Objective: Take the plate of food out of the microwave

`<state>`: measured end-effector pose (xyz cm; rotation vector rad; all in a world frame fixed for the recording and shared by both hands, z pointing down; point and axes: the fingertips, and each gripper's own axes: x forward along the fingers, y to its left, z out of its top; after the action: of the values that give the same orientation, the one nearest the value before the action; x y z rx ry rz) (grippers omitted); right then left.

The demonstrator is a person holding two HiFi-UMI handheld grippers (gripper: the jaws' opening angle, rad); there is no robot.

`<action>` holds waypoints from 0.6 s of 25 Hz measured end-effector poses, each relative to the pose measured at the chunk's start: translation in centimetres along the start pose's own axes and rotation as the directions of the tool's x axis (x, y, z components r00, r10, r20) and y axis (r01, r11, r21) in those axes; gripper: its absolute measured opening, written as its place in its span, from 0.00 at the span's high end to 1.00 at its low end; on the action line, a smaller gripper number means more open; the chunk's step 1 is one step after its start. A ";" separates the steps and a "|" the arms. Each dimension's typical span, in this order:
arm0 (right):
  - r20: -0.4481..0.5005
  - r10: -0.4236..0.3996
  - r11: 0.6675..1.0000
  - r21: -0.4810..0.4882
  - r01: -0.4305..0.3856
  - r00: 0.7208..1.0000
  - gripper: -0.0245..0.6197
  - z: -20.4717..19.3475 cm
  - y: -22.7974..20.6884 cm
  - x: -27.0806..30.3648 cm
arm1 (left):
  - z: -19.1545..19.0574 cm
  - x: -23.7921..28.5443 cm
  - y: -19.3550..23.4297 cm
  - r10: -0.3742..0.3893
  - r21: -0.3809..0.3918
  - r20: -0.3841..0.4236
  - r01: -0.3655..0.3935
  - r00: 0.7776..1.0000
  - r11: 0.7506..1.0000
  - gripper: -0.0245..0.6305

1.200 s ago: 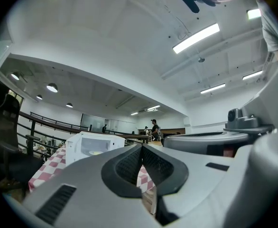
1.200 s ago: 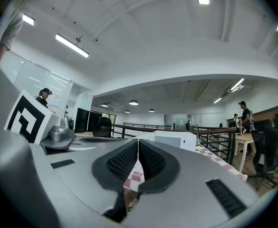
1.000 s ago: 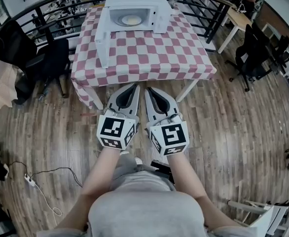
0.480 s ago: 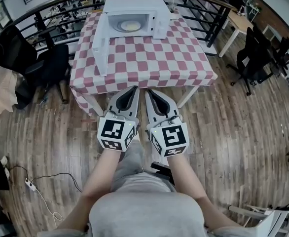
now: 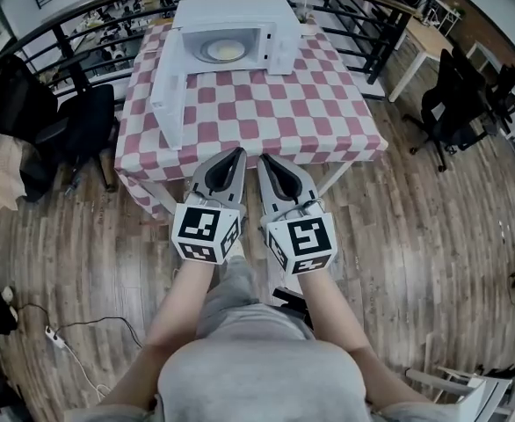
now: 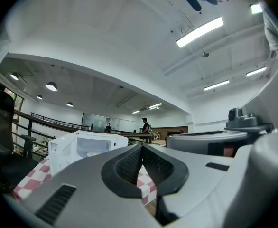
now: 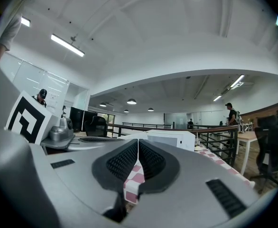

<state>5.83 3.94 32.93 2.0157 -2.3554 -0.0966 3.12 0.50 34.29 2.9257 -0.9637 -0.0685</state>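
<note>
A white microwave (image 5: 231, 26) stands at the far end of a table with a red-and-white checked cloth (image 5: 266, 104). Its door (image 5: 168, 97) hangs wide open to the left. Inside sits a plate of pale food (image 5: 225, 51). My left gripper (image 5: 237, 154) and right gripper (image 5: 262, 158) are side by side at the table's near edge, both shut and empty, well short of the microwave. The left gripper view shows the microwave (image 6: 84, 148) beyond closed jaws (image 6: 141, 146). From the right gripper (image 7: 138, 140) the microwave (image 7: 170, 137) lies ahead.
Black office chairs stand left (image 5: 82, 112) and right (image 5: 455, 95) of the table. A dark railing (image 5: 363, 7) runs behind it. Wood floor surrounds the table, with a cable and power strip (image 5: 55, 339) at lower left. People stand far off in the room.
The table and microwave sit closer and lower in the head view. Both grippers, still shut, have advanced from over the floor up to the table's near edge.
</note>
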 end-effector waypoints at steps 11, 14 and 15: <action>-0.007 0.002 1.000 0.011 -0.002 1.000 0.92 -0.6 -4.0 7.2 | 0.2 6.9 5.2 0.010 -0.010 -0.002 -0.010 1.000 1.000 0.96; -0.016 -0.001 1.000 0.013 0.001 1.000 0.92 -0.8 -5.1 9.2 | 0.2 8.6 6.5 0.014 -0.014 -0.003 -0.014 1.000 1.000 0.96; -0.017 0.001 1.000 0.015 0.000 1.000 0.92 -0.8 -5.3 9.9 | 0.2 9.0 7.1 0.016 -0.019 -0.003 -0.016 1.000 1.000 0.96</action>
<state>9.59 -6.65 33.29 2.0141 -2.3537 -0.0626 6.20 -10.56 34.39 2.8996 -0.9803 -0.0726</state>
